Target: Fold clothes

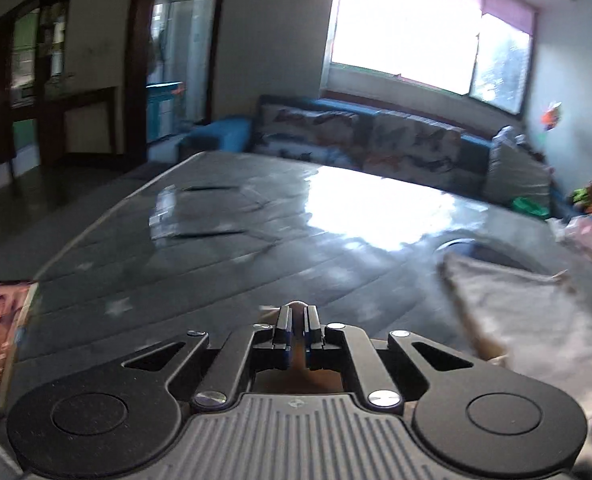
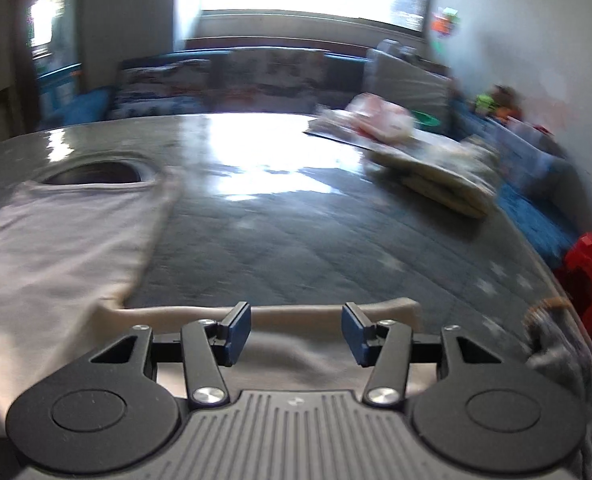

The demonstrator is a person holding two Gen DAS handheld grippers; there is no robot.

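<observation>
Backlit window (image 1: 408, 20) glare, motion blur, fisheye edges.

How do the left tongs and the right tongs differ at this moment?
The left tongs are closed, with a thin bit of pale material between the tips; what it is cannot be told. The right tongs are open and hold nothing. The left tongs hang over the bare grey table cover; the right tongs hang over the pale shirt. Both have the same black build.

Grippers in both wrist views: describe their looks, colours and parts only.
Both match. The left gripper and right gripper each have a ribbed grey body, two round black pivot discs, black link arms with triangular cut-outs and silver screws. The right's finger pads are blue. No cables or sleeves show.
</observation>
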